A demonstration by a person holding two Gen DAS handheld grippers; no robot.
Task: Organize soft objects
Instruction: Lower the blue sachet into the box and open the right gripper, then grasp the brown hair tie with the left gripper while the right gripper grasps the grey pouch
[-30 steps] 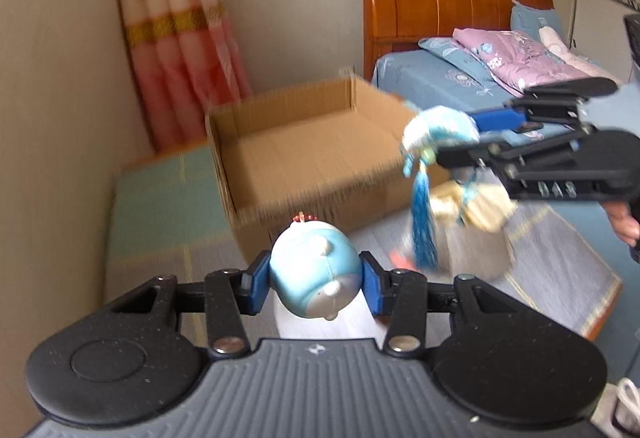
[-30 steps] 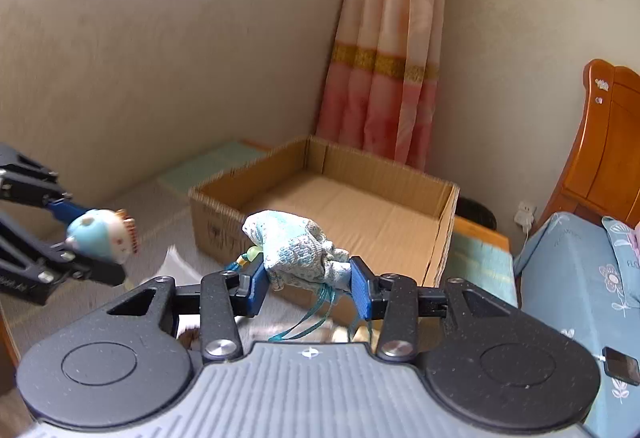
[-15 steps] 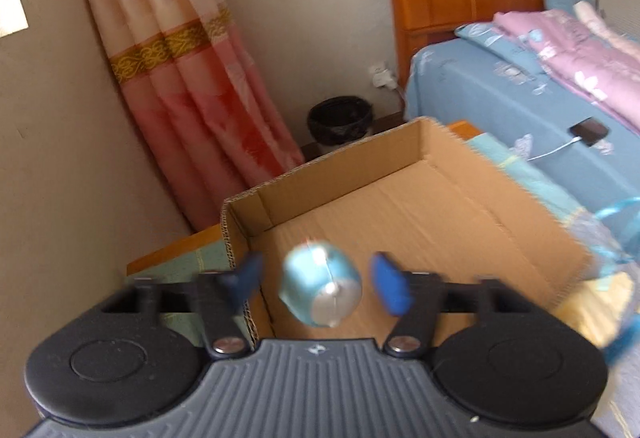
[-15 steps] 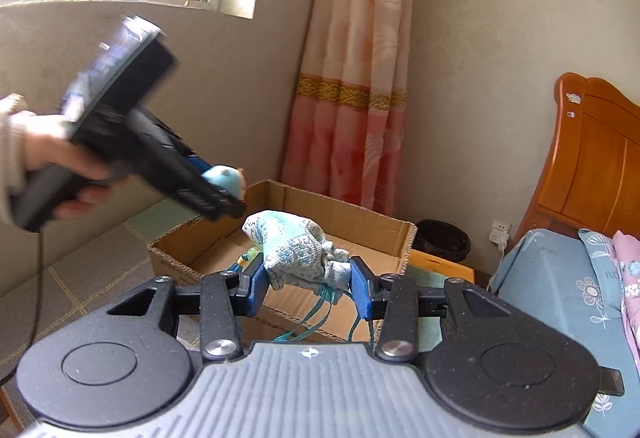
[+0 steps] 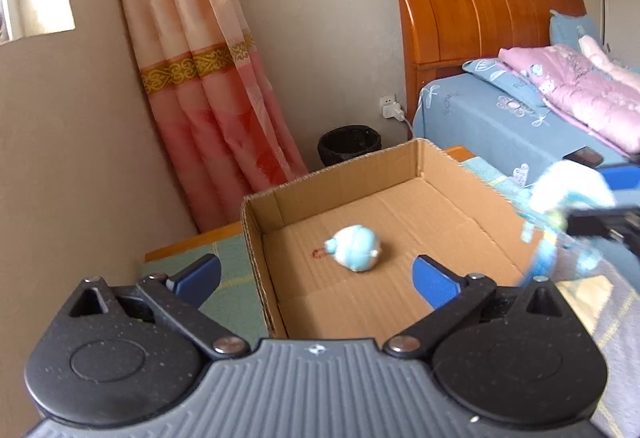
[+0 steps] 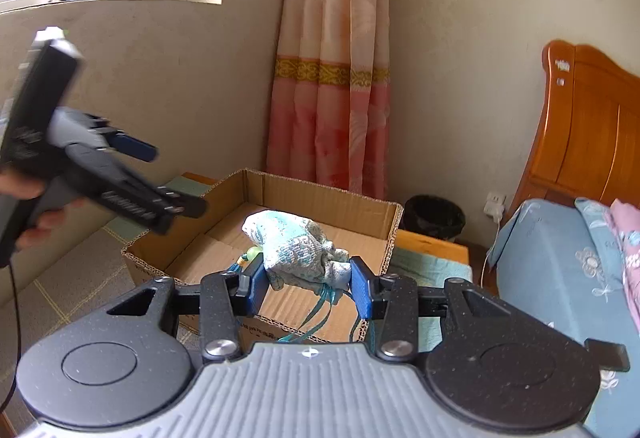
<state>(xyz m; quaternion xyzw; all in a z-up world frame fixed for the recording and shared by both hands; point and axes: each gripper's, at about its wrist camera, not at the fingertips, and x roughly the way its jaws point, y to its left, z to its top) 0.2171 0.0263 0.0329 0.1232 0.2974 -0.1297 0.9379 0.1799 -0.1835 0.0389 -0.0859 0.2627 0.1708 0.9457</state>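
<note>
A small light-blue plush toy lies on the floor of the open cardboard box. My left gripper is open and empty, above the box's near left corner. My right gripper is shut on a pale blue patterned fabric pouch with teal tassels, held over the near edge of the box. The pouch also shows blurred at the right of the left wrist view. The left gripper shows at the left of the right wrist view, its jaws apart.
A pink curtain hangs behind the box. A black waste bin stands by the wall. A bed with blue sheet and wooden headboard is at the right. A green mat lies under the box.
My left gripper opened and let the blue plush toy fall into the box. My right gripper moved closer to the box, still holding the pouch.
</note>
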